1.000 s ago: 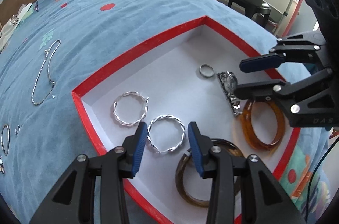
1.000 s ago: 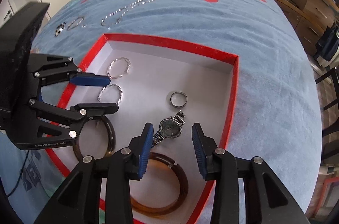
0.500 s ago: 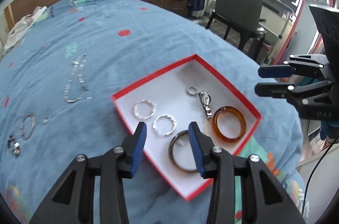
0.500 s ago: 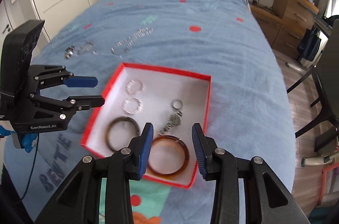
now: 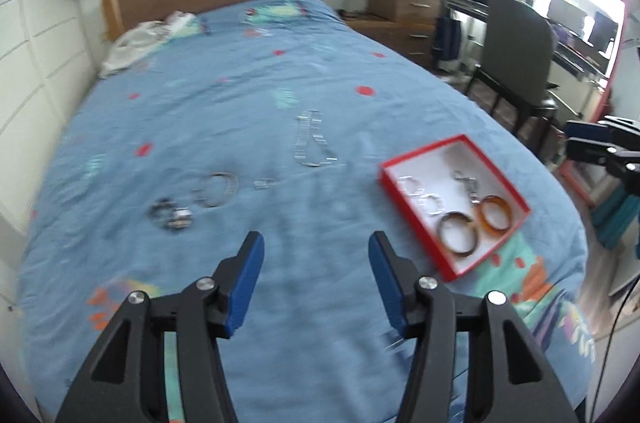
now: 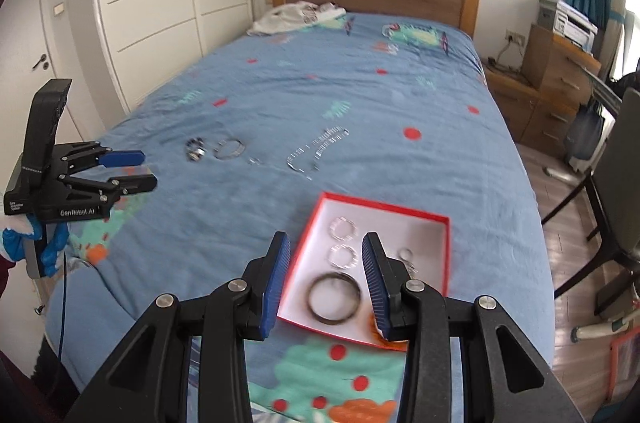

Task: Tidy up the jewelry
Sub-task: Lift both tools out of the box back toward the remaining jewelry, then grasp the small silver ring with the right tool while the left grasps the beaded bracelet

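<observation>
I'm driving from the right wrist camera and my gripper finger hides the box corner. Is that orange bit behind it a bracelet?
Observer: Yes. The left wrist view shows a whole orange bangle lying flat inside the red box, right beside the brown bangle.
Operator: Is the watch in the box too? I only see a bit.
Observer: Yes. The watch lies in the box just beyond the orange bangle, though it looks blurred.
Operator: Is the other gripper carrying anything?
Observer: No. From its own camera, the left gripper has its jaws opening with nothing between them, only blue blanket beyond.
</observation>
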Demonstrator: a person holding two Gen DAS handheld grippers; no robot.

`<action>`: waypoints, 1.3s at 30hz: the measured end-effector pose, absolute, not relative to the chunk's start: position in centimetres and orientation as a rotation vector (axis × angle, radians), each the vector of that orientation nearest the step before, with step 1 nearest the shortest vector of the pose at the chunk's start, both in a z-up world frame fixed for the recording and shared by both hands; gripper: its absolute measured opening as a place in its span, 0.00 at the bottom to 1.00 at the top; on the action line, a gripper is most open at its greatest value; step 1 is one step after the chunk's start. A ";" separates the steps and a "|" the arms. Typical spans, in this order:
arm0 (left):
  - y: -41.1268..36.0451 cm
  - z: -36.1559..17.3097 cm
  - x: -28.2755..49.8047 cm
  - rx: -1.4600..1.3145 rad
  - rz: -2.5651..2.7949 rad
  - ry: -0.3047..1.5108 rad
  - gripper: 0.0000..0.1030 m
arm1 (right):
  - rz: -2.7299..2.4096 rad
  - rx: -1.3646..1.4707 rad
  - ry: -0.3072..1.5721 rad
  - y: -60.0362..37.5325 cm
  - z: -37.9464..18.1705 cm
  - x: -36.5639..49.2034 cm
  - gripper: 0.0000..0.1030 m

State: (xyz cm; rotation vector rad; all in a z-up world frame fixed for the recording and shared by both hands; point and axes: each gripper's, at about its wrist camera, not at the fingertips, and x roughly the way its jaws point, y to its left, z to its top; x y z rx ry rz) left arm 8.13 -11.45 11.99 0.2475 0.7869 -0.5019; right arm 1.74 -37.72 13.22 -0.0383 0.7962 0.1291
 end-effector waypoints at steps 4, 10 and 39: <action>-5.7 13.7 8.4 0.216 -0.423 0.773 0.52 | 0.130 -0.042 0.758 -35.5 15.0 1.2 0.41; 1.2 14.1 9.5 0.114 -0.302 0.771 0.54 | 0.156 -0.030 0.721 -32.9 15.5 1.8 0.45; 1.6 -2.6 24.7 -0.062 -0.202 0.972 0.56 | 0.283 0.078 0.913 -26.5 0.1 19.5 0.45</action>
